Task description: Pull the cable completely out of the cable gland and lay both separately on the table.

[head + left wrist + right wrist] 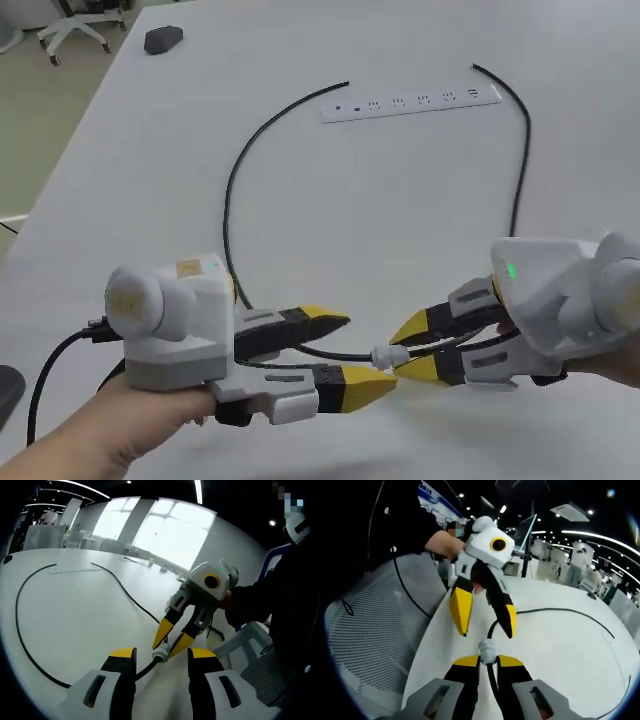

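White surface [400, 200] beneath; right tongs [488, 661] clenched on white cable gland [488, 651], left tongs [367, 349] released, spread either side of black cable [228, 200] just beside gland; power strip [410, 102] behind.

Office w/ white table [300, 220], mesh chair [365, 630], pwr strip [412, 103], big windows [165, 535].

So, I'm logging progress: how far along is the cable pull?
Nothing done yet: the cable still runs through the gland. In hand: right tongs pinch the gland, left tongs sit open around the cable. Left: pull it free, lay both on the table.
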`<state>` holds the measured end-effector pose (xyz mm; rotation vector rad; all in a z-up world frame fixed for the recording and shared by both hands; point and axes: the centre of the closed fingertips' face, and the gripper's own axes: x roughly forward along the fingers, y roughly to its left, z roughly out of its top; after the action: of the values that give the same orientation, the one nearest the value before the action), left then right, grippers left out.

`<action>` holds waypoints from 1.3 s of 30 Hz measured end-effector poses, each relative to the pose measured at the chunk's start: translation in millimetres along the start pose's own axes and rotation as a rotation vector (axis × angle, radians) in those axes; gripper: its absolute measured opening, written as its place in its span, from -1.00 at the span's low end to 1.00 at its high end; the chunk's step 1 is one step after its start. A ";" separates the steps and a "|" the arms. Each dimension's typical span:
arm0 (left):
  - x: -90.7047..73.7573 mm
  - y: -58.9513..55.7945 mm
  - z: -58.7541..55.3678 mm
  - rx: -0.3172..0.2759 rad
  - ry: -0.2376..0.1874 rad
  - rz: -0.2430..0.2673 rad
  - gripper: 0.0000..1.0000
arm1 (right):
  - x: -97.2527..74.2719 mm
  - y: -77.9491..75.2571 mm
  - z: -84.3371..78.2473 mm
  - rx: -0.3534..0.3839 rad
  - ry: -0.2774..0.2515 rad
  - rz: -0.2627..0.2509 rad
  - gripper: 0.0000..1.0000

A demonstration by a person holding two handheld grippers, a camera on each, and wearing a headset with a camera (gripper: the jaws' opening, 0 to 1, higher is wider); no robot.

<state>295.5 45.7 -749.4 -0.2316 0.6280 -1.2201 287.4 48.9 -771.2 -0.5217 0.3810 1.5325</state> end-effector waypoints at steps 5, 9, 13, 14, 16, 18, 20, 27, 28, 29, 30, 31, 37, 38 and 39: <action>1.3 -5.3 -8.1 0.003 0.021 -0.027 -0.34 | -5.1 8.9 9.8 -0.050 0.001 0.003 -0.85; -0.2 -5.2 -9.2 -0.011 0.020 -0.037 -0.37 | -7.9 12.5 14.3 -0.060 -0.008 0.001 -0.86; -0.9 -9.0 -6.8 -0.028 0.004 -0.066 -0.50 | -9.9 15.1 17.3 -0.063 -0.019 -0.002 -0.86; -0.7 -11.5 -6.8 -0.030 0.003 -0.079 -0.50 | -10.6 15.9 18.0 -0.064 -0.022 -0.003 -0.86; -0.2 -14.1 -6.4 -0.024 0.000 -0.093 -0.54 | -11.7 16.6 18.9 -0.065 -0.026 -0.006 -0.86; 0.5 -15.4 -8.6 -0.013 0.011 -0.097 -0.60 | -13.0 17.4 19.8 -0.062 -0.031 -0.007 -0.86; 1.1 -19.0 -12.0 0.012 0.027 -0.112 -0.65 | -13.8 18.6 20.0 -0.063 -0.033 -0.006 -0.86; 2.1 -22.9 -14.3 0.011 0.036 -0.121 -0.68 | -15.7 22.0 18.2 -0.066 -0.029 -0.001 -0.86; 2.1 -23.5 -12.8 0.009 0.027 -0.123 -0.68 | -16.1 22.0 18.2 -0.068 -0.029 -0.002 -0.86; 2.2 -24.5 -9.0 -0.012 0.006 -0.127 -0.68 | -16.5 22.2 18.3 -0.069 -0.030 -0.002 -0.86; 1.7 -24.6 -7.4 -0.028 -0.003 -0.128 -0.68 | -16.8 22.2 18.6 -0.068 -0.031 -0.002 -0.86; 1.1 -23.7 -5.6 -0.033 -0.009 -0.130 -0.68 | -17.5 22.0 19.5 -0.068 -0.033 -0.004 -0.86; 2.3 -27.2 -7.8 -0.003 0.005 -0.136 -0.69 | -17.4 24.0 19.8 -0.071 -0.031 0.006 -0.86; 2.1 -27.6 -8.6 -0.001 0.010 -0.136 -0.69 | -16.9 24.9 19.5 -0.065 -0.032 0.009 -0.86; 2.0 -28.6 -9.9 0.017 0.017 -0.136 -0.69 | -16.6 25.4 19.2 -0.062 -0.032 0.011 -0.86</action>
<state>267.5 35.5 -744.1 -0.2534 0.6240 -1.3584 260.1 44.5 -748.2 -0.5434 0.3132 1.5654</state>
